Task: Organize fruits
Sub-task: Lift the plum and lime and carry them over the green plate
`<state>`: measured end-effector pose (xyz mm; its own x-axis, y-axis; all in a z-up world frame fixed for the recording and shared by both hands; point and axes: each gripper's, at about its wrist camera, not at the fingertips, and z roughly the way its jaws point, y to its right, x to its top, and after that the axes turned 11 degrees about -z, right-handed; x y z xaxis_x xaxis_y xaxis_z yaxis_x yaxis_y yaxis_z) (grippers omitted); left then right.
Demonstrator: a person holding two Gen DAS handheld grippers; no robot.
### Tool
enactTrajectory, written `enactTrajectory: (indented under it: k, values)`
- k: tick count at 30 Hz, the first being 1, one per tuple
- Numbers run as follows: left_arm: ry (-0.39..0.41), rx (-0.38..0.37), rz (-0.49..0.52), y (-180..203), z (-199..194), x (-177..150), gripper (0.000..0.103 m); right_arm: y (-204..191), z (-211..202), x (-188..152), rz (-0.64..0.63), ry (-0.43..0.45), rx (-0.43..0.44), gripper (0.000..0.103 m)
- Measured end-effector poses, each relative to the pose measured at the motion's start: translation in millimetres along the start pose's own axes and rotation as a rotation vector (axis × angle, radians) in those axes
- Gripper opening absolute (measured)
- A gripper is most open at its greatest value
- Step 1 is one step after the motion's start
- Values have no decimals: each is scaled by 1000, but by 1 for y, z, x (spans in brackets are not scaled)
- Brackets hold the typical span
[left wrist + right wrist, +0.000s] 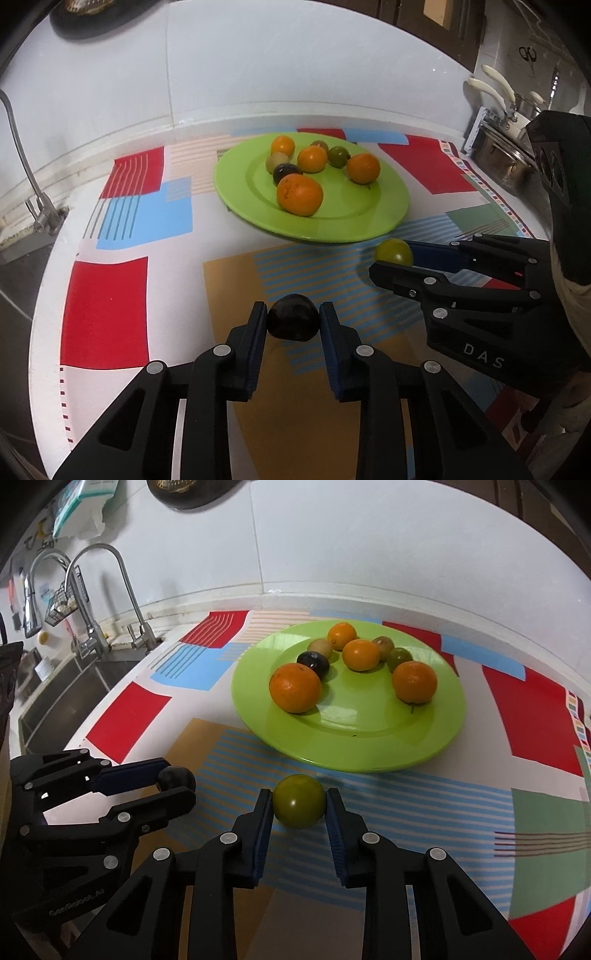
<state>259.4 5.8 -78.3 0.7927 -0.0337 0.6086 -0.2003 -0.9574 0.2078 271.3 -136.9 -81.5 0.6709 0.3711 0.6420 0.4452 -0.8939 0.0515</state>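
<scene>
A green plate [369, 218] [436, 734] on the patterned cloth holds several fruits: oranges, small green ones and a dark plum. My left gripper [293, 314] is shut on a dark plum [293, 322], just in front of the plate; it also shows in the right wrist view [176, 780]. My right gripper [299, 799] is shut on a green fruit [299, 801] near the plate's front rim; it also shows in the left wrist view [393, 252].
A sink [70, 698] with taps [122, 587] lies left of the cloth. Pots and utensils [506, 147] stand at the right. The white wall runs close behind the plate.
</scene>
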Motion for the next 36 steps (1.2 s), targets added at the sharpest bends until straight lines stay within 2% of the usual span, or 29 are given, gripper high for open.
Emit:
enactTrajectory:
  k: [18, 36]
  values:
    - [101, -23, 37, 19, -49, 4, 29, -8, -71, 0, 8, 123, -48, 30]
    - [236, -59, 108, 43, -79, 38, 29, 1, -121, 16, 30, 256, -115, 30]
